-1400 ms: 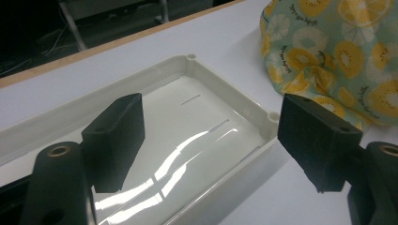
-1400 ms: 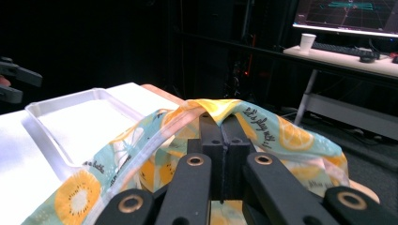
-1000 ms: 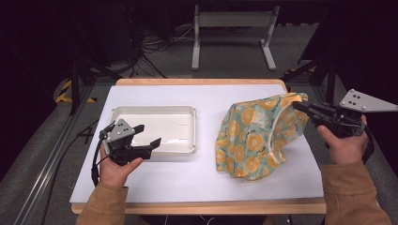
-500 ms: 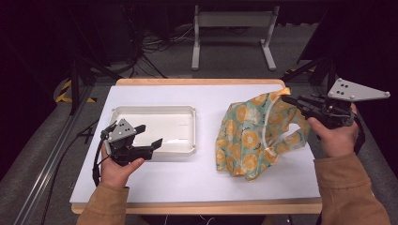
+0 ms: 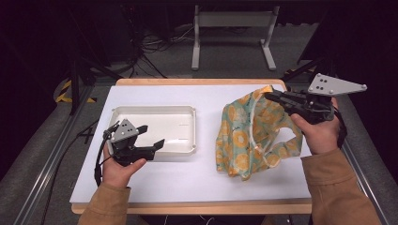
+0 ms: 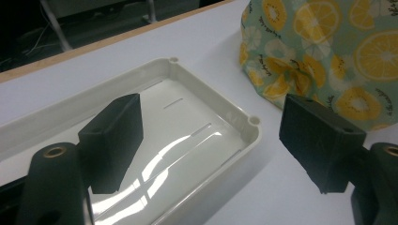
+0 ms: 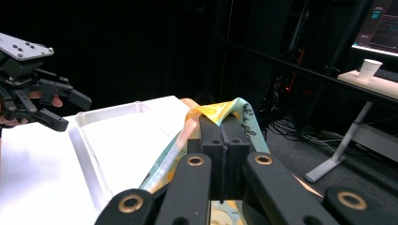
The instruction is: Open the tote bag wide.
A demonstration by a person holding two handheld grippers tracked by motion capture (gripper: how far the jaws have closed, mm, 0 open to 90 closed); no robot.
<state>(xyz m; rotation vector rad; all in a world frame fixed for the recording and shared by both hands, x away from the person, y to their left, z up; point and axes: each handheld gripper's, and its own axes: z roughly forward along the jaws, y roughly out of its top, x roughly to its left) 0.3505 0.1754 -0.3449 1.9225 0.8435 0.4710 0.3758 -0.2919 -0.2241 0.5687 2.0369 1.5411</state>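
A teal cloth bag (image 5: 241, 140) printed with orange and lemon slices lies on the right half of the white table. My right gripper (image 5: 271, 96) is shut on the bag's top edge and holds it up off the table; in the right gripper view the jaws (image 7: 220, 125) pinch the yellow-and-teal fabric (image 7: 237, 108). My left gripper (image 5: 151, 135) is open and empty, hovering over the near edge of a white plastic tray (image 5: 155, 108). The left gripper view shows the jaws (image 6: 211, 107) wide apart above the tray's rim (image 6: 213, 89), with the bag (image 6: 328, 47) beyond.
The tray (image 7: 107, 110) is empty. White table surface (image 5: 187, 178) lies in front of the tray and bag. Beyond the far wooden edge (image 5: 197, 81) are a metal stand (image 5: 232, 28) and cables on the floor.
My right gripper has moved left and slightly up with the bag's edge, and the cloth has folded over and spread. The left gripper has stayed in place.
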